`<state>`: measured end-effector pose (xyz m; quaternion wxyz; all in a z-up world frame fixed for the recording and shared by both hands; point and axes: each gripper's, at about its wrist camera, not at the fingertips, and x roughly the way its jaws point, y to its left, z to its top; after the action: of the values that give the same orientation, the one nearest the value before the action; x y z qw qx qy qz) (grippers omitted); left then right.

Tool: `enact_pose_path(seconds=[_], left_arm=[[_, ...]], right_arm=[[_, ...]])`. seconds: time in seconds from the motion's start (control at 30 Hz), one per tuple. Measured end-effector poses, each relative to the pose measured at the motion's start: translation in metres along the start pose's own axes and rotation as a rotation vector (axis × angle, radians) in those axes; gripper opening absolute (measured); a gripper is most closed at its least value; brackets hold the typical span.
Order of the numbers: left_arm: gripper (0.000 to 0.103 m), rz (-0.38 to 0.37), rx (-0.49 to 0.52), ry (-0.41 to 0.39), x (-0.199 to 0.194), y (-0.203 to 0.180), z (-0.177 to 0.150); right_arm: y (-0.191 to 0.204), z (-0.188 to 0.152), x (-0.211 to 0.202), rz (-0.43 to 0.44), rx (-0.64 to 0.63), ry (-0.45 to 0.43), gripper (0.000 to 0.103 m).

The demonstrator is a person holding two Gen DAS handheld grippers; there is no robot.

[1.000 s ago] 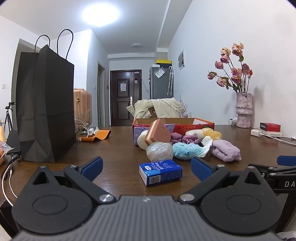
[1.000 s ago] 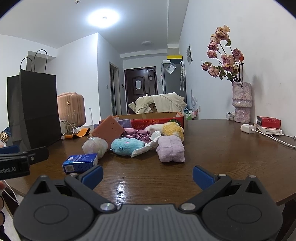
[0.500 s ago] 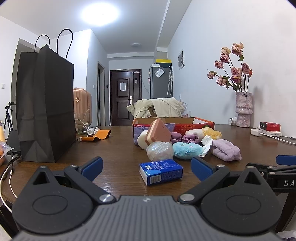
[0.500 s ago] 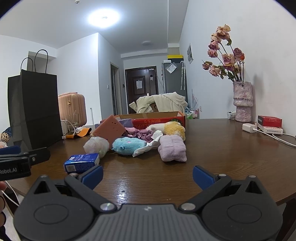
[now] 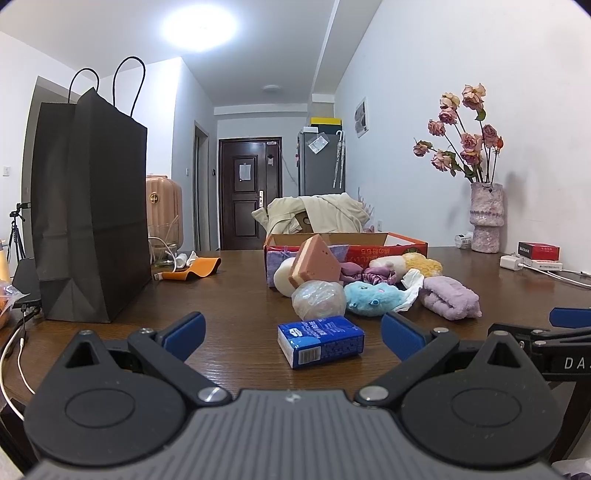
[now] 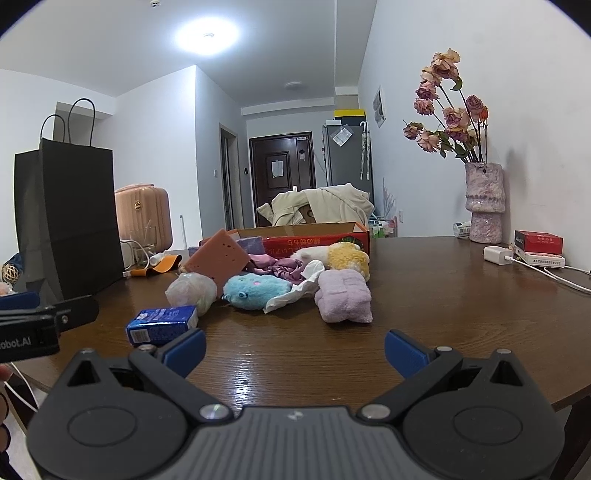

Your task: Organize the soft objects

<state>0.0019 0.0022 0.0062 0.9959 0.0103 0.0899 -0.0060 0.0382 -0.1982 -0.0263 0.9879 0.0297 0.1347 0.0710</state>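
Over the last second almost nothing had changed: I kept both tools idle. The box sat at twelve o'clock, soft pile before it. Left gripper and right gripper stayed spread, empty; sorting hadn't begun.

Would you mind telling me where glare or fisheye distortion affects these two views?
Left wrist view: the ceiling light blows out white, and walls bow outward at the edges. Right wrist view: the same light glares off the table between the open right gripper fingers; corners vignette black.
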Motion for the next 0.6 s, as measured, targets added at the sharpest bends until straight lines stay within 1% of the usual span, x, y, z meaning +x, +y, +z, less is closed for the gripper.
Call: enact_pose_path(seconds=[0.6], left_arm=[[0.103,0.005,0.001,-0.001,0.0005,0.0006,-0.0002]], right_arm=[[0.0006,-0.0003,0.0028,-0.001,0.006,-0.003,0.103]])
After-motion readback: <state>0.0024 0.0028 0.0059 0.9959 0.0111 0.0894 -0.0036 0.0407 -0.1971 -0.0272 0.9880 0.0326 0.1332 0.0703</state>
